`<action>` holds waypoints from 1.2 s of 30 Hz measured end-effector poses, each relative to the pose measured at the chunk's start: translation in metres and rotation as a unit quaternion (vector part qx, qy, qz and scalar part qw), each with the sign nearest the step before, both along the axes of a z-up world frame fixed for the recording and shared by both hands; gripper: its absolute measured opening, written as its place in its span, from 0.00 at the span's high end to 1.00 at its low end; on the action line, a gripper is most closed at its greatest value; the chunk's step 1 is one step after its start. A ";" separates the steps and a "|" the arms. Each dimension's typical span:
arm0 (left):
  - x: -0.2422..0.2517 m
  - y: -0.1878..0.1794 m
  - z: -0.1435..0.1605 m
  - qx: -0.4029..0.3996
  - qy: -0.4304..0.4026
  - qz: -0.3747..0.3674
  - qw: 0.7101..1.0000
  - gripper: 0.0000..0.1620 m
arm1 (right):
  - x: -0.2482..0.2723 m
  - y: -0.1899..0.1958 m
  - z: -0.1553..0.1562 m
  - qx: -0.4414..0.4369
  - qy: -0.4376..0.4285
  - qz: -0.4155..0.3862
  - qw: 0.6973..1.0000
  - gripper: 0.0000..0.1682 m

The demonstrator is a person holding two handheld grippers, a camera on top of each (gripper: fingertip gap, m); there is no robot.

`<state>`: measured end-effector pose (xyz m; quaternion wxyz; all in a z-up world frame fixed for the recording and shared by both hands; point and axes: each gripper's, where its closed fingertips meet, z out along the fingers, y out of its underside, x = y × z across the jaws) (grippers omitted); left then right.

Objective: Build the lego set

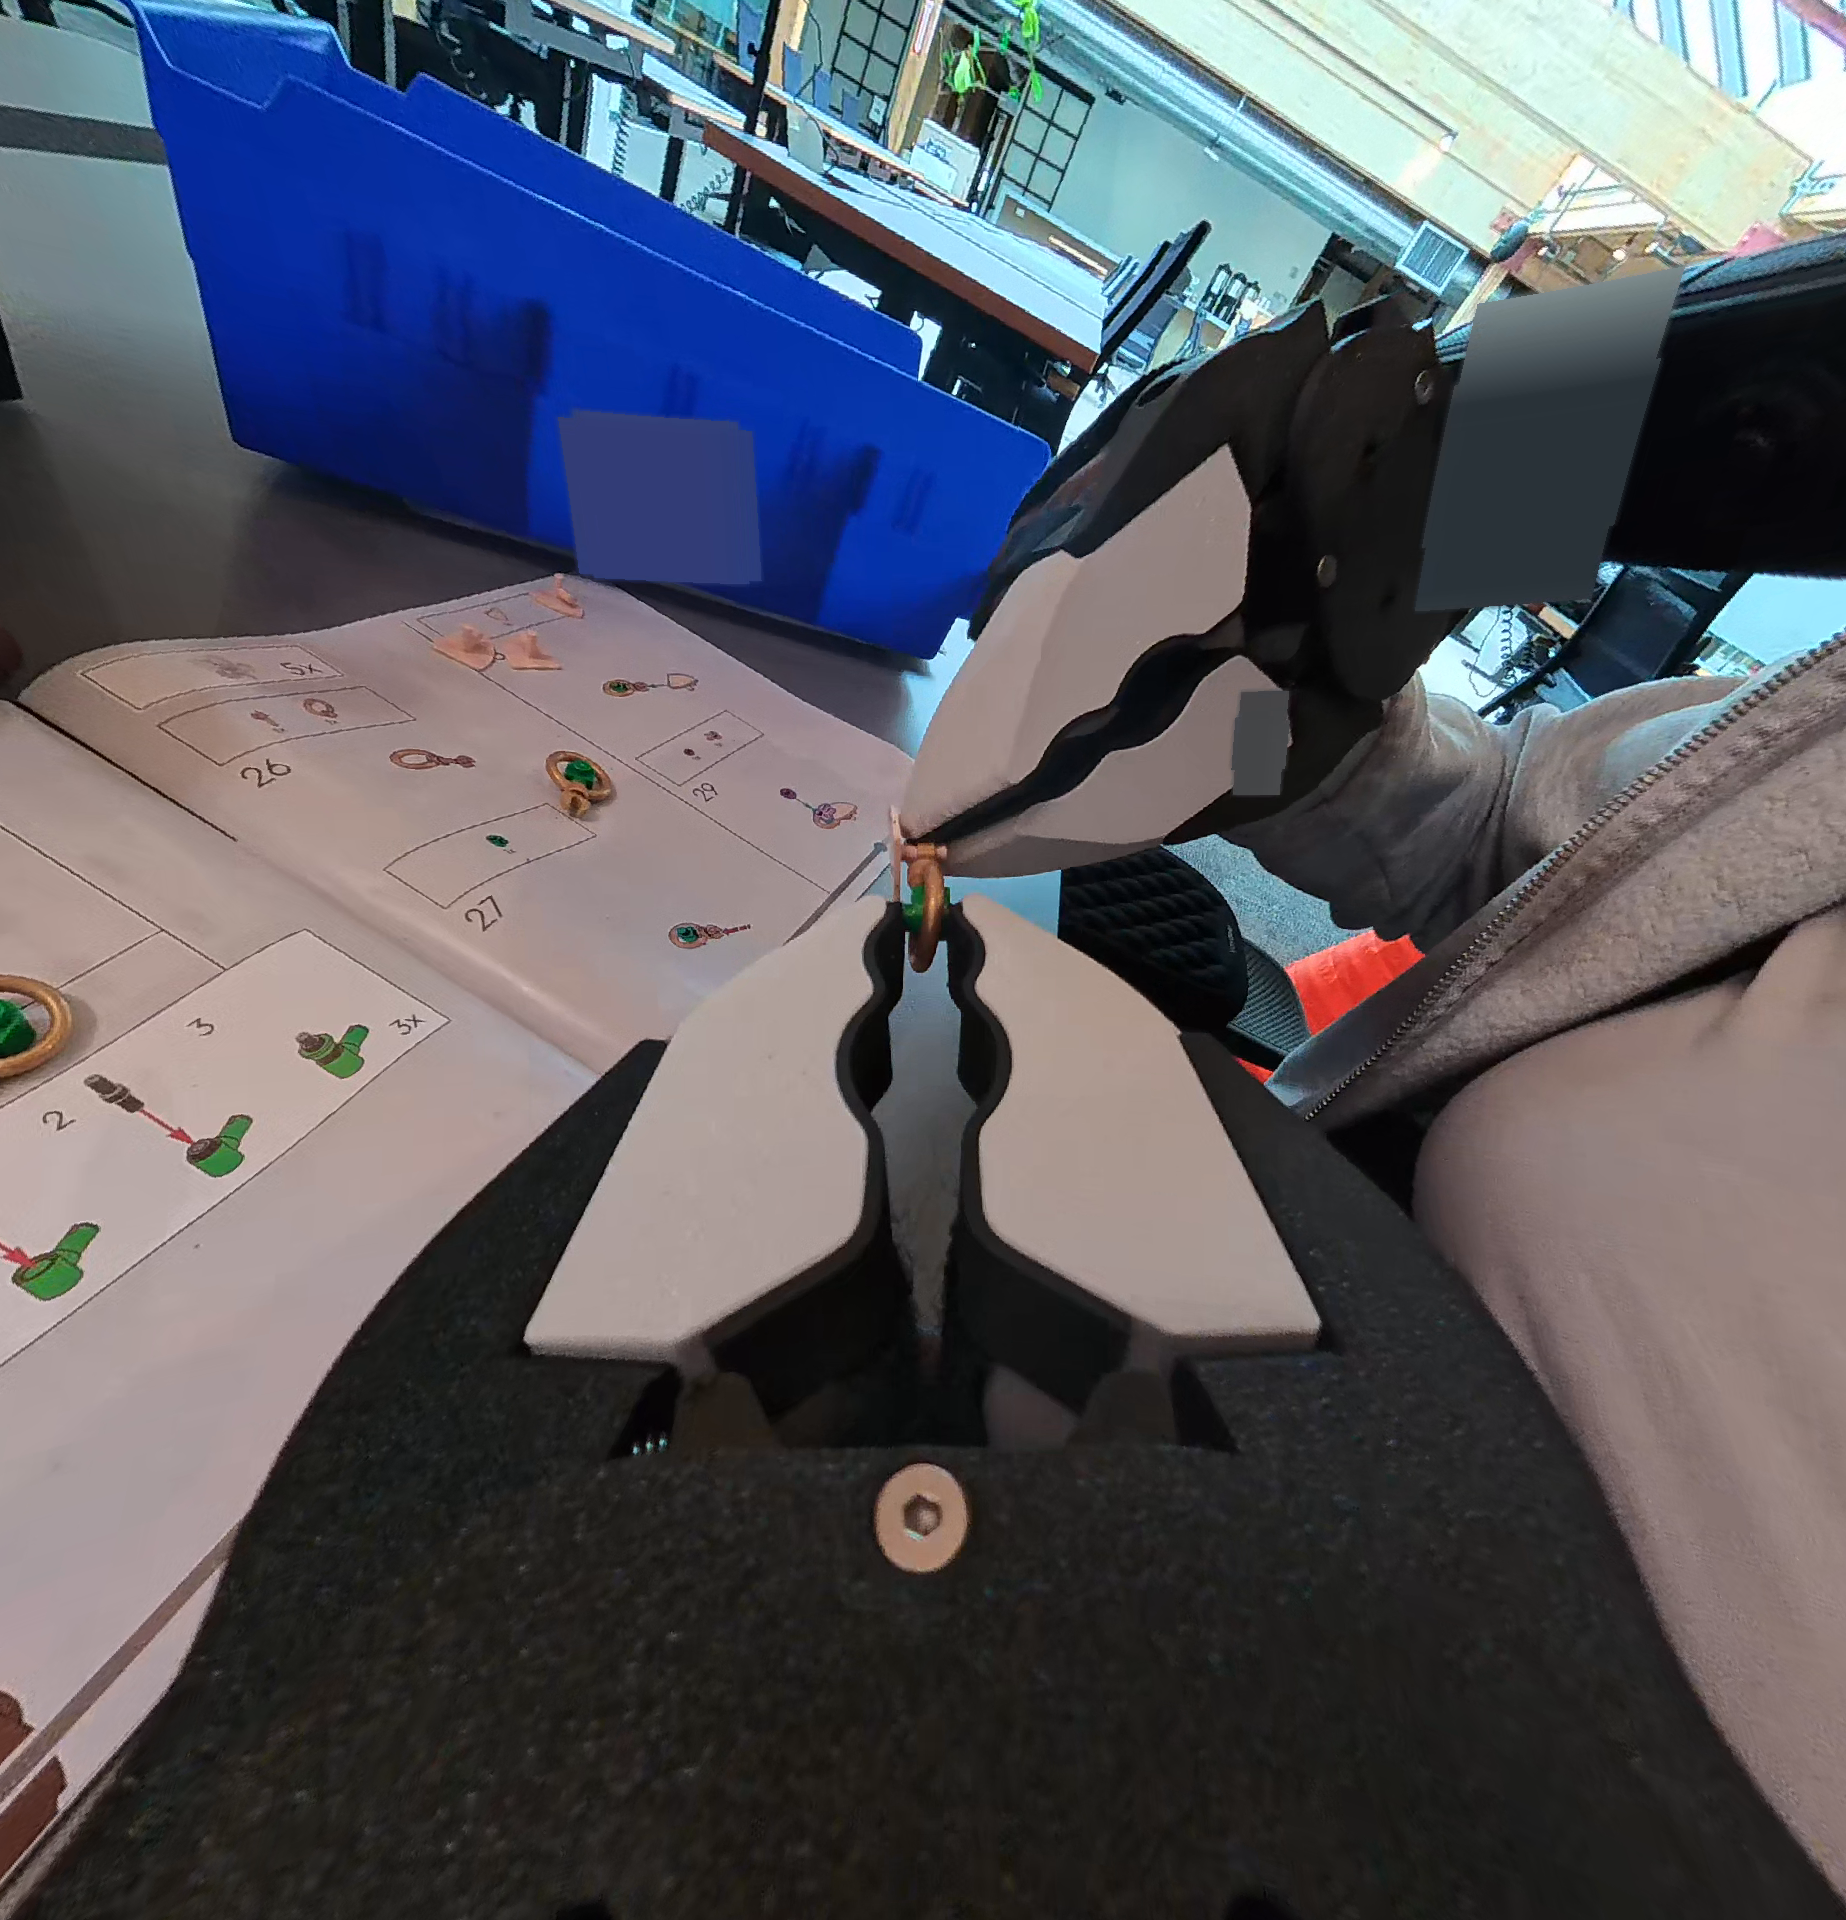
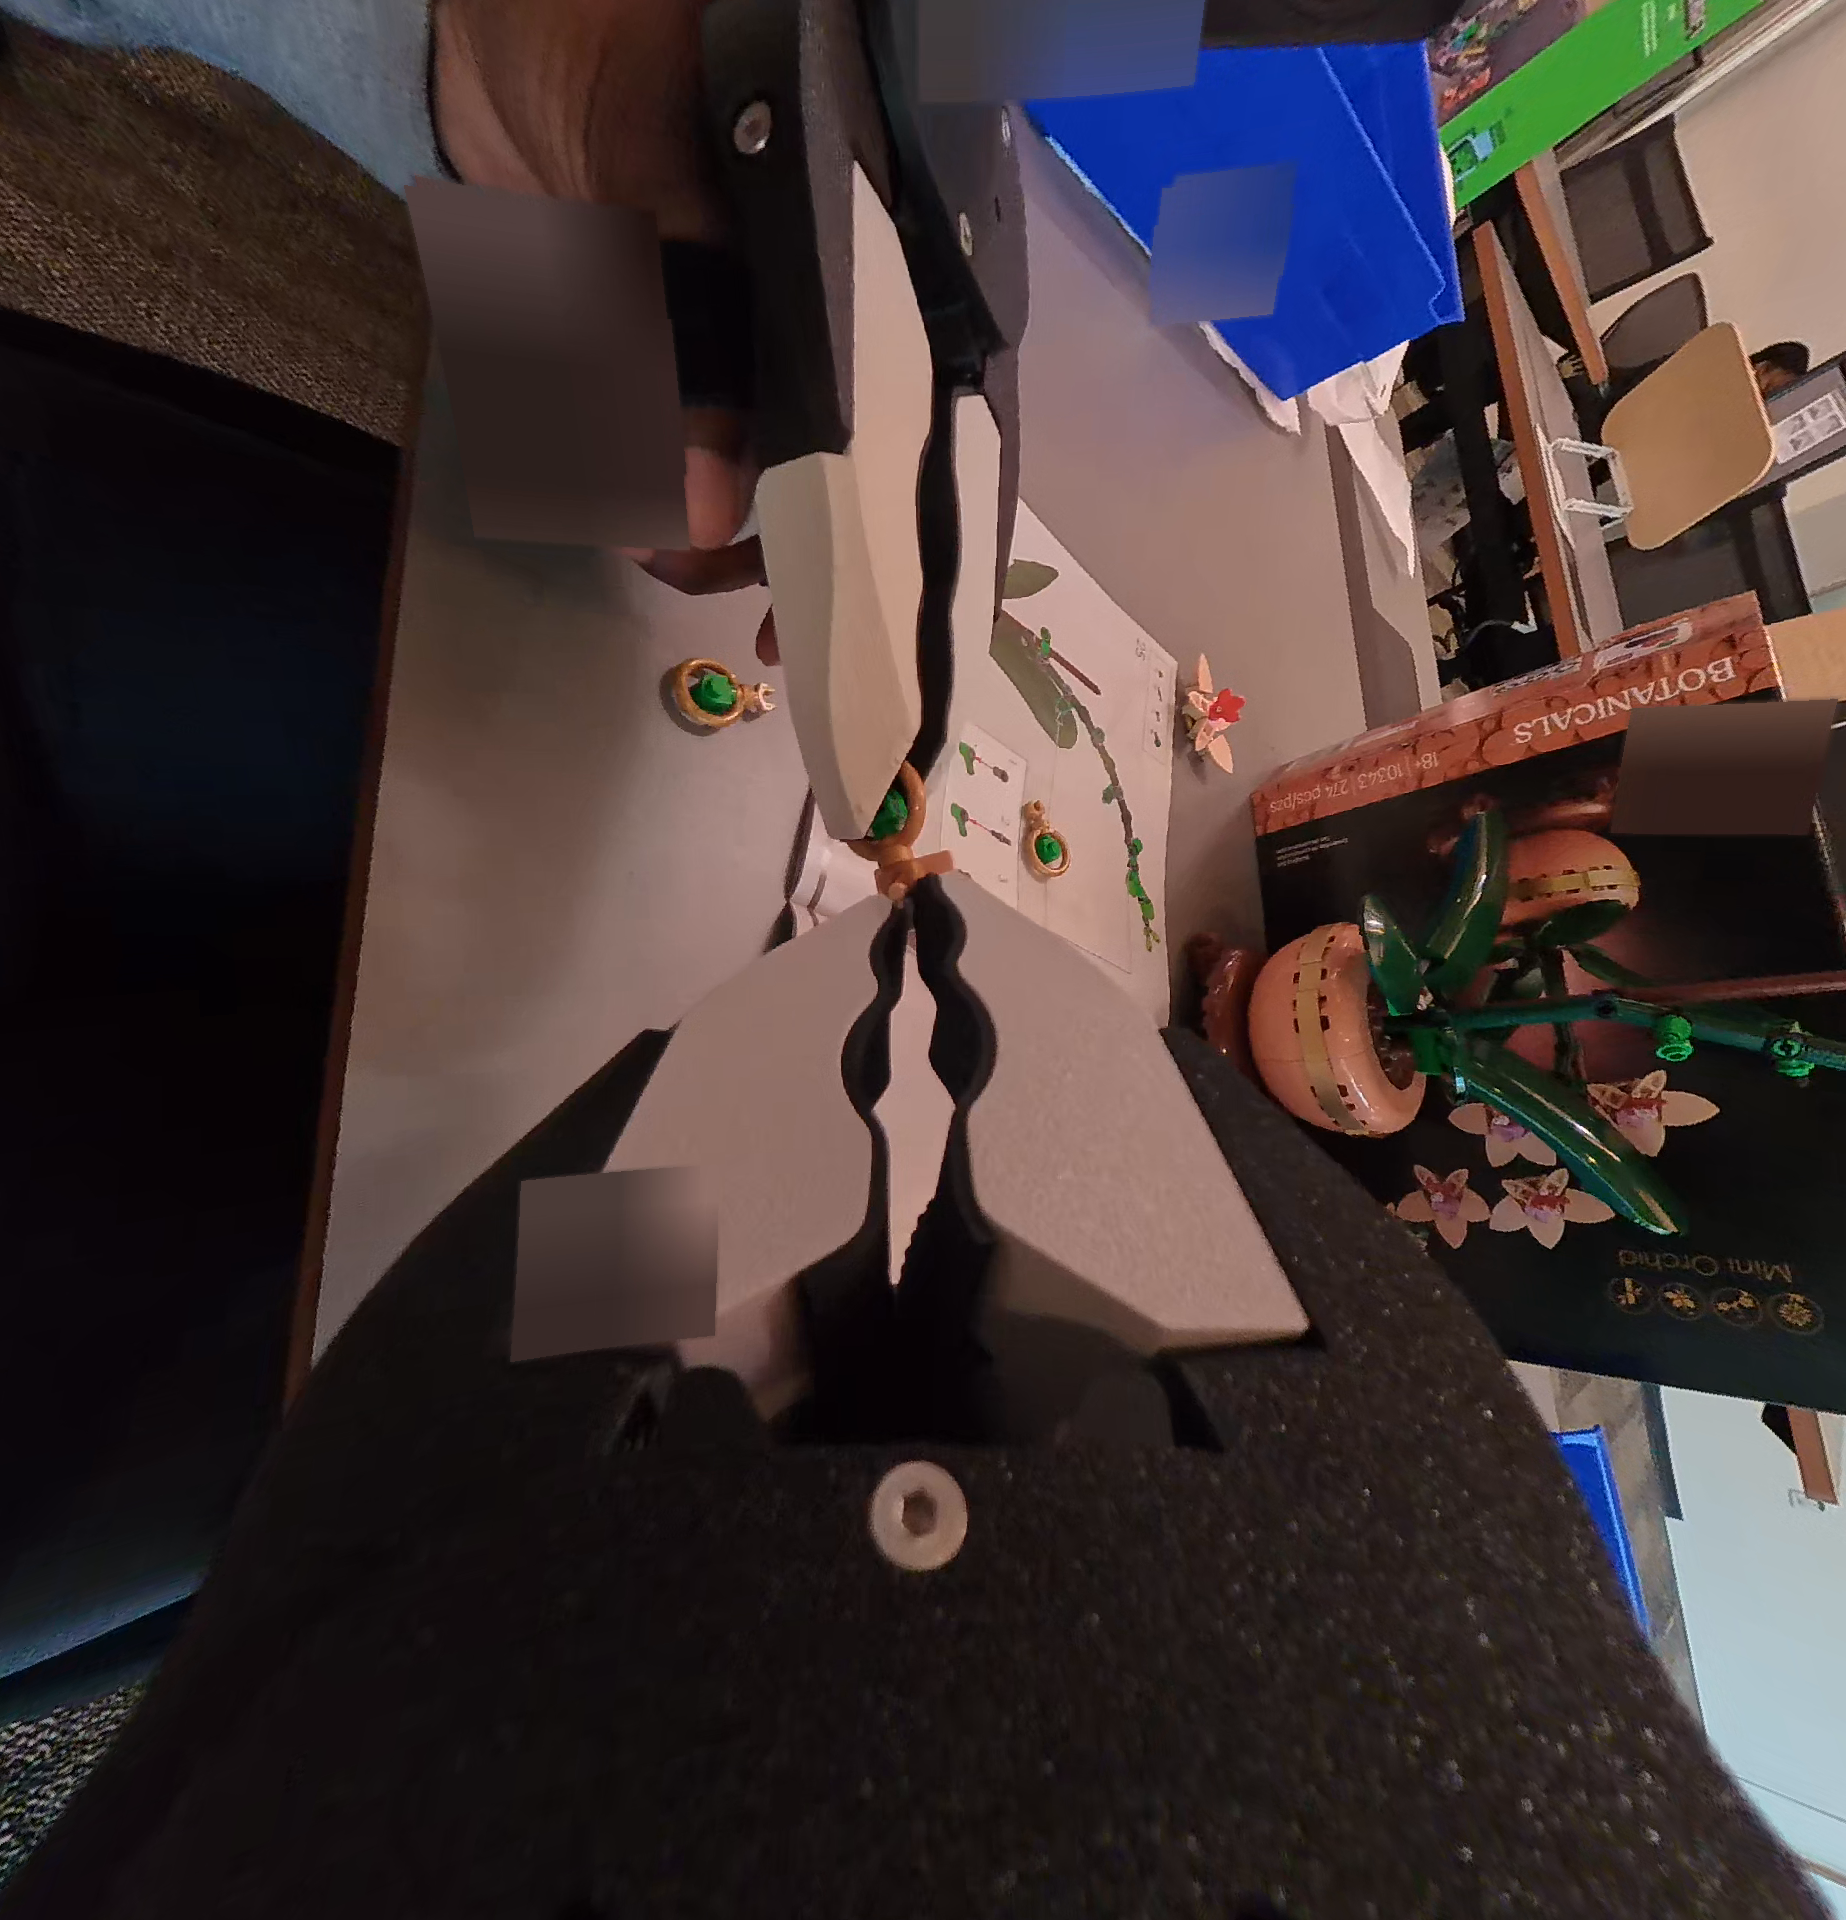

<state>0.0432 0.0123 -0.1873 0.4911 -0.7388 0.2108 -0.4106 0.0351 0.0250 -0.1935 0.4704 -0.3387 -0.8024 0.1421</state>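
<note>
My left gripper [image 1: 924,914] pinches a gold ring piece [image 1: 925,920] with a green stud seated in it, the ring caught edge-on between the fingertips above the near edge of the table. My right gripper [image 2: 911,896] meets it tip to tip, its fingers pressed together on a small pale piece [image 1: 903,840] at the ring's stem, just where the gold clip [image 2: 908,868] sticks out. From the left wrist view the right gripper [image 1: 924,831] comes in from the upper right, a grey sleeve [image 1: 1470,790] behind it.

Beneath both lies the open instruction booklet [image 1: 306,935]; its pages carry printed step drawings and numbers, which I leave unread. Two more gold rings with green studs rest on it: one [image 1: 578,781] at mid-page, one [image 1: 5,1029] at the left edge. A few loose pale petal pieces [image 1: 503,642] sit at the top of the page.

Beyond the booklet stands a blue bin [image 1: 545,343] on the grey table [image 1: 119,499]. In the right wrist view, a small assembled flower [image 2: 1213,717] sits beside the booklet, then the partly built pot with green stem [image 2: 1334,1029], and behind it the set's printed box [image 2: 1677,1195].
</note>
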 end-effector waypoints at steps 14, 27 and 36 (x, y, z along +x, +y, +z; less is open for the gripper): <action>0.000 0.006 -0.003 -0.011 -0.008 0.020 1.000 0.96 | -0.007 0.003 0.004 0.004 0.015 -0.019 1.000 0.96; -0.010 0.018 0.018 0.022 -0.102 0.094 0.990 0.96 | -0.015 0.013 0.020 -0.056 0.074 -0.060 0.994 0.96; -0.010 0.020 0.017 0.040 -0.072 0.116 0.990 0.96 | -0.017 0.016 0.019 -0.044 0.081 -0.083 0.992 0.97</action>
